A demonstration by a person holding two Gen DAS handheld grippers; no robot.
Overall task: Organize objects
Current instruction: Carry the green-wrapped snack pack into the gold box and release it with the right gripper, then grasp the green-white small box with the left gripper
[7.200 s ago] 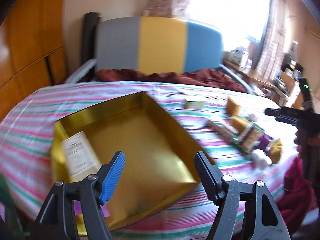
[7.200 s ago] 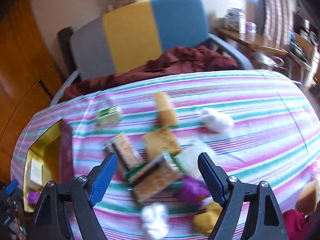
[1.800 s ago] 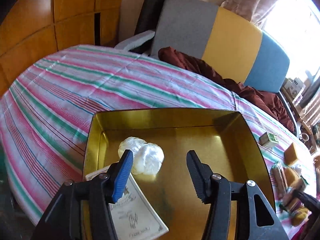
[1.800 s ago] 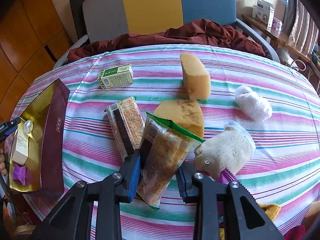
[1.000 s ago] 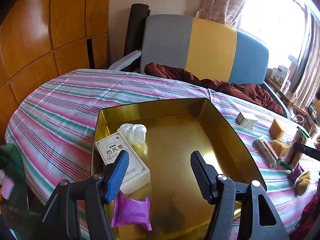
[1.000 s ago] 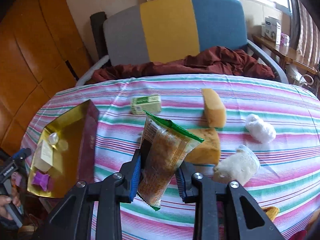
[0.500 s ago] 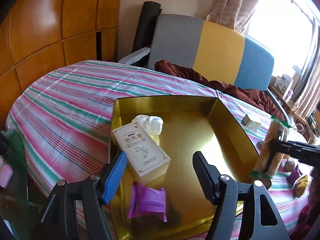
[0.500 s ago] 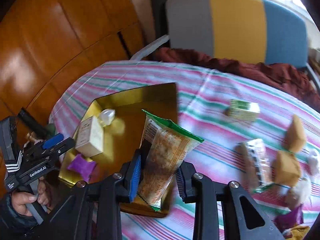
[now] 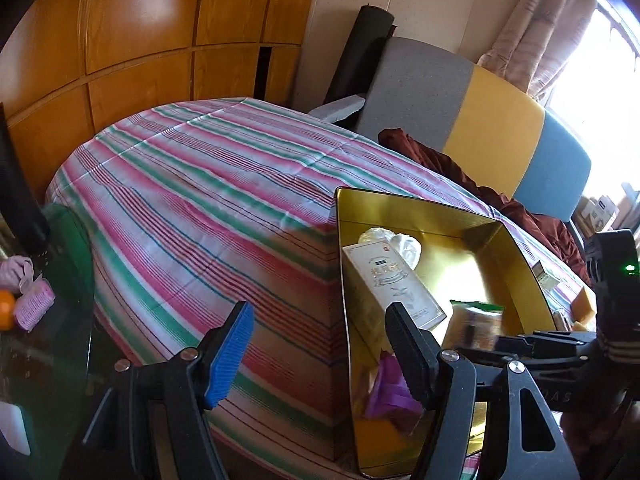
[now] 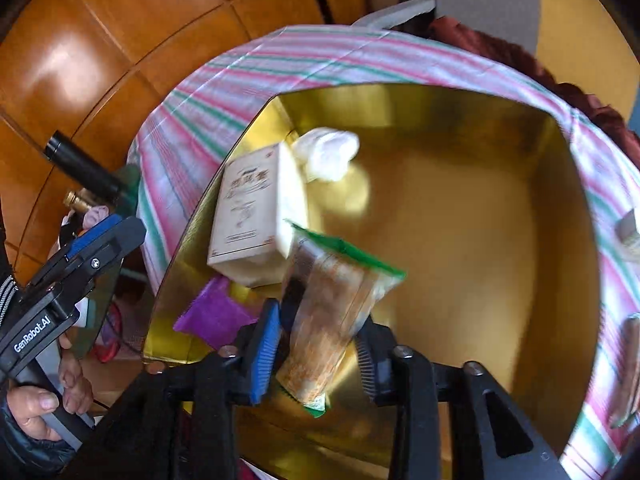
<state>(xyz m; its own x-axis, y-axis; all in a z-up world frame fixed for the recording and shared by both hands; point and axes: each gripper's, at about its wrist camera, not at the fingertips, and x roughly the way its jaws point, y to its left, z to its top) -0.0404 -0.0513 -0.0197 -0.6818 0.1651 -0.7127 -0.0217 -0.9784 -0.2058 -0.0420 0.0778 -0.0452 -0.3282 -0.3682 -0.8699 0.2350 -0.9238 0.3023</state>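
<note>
A gold box (image 10: 400, 90) lies on the striped table and holds a white carton (image 10: 248, 208), a white wad (image 10: 328, 152) and a purple sachet (image 10: 212, 316). My right gripper (image 10: 316, 328) hangs over the box's near half. Its jaws are opening, and a green-topped snack packet (image 10: 332, 304) stands tilted and blurred between the pads. In the left wrist view this packet (image 9: 476, 320) shows inside the gold box (image 9: 420, 200), beside the carton (image 9: 392, 276). My left gripper (image 9: 320, 312) is open and empty, over the tablecloth just left of the box.
The striped tablecloth (image 9: 208, 184) drops off at the near edge. A green glass side table (image 9: 68, 248) with small things stands low on the left. A grey, yellow and blue chair (image 9: 492, 120) is behind. A green box (image 9: 546, 276) and a sponge (image 9: 584, 300) lie right of the gold box.
My right gripper carried the snack packet from the table's middle to above the gold box, and its jaws have parted. My left gripper swung left, off the box and over the cloth.
</note>
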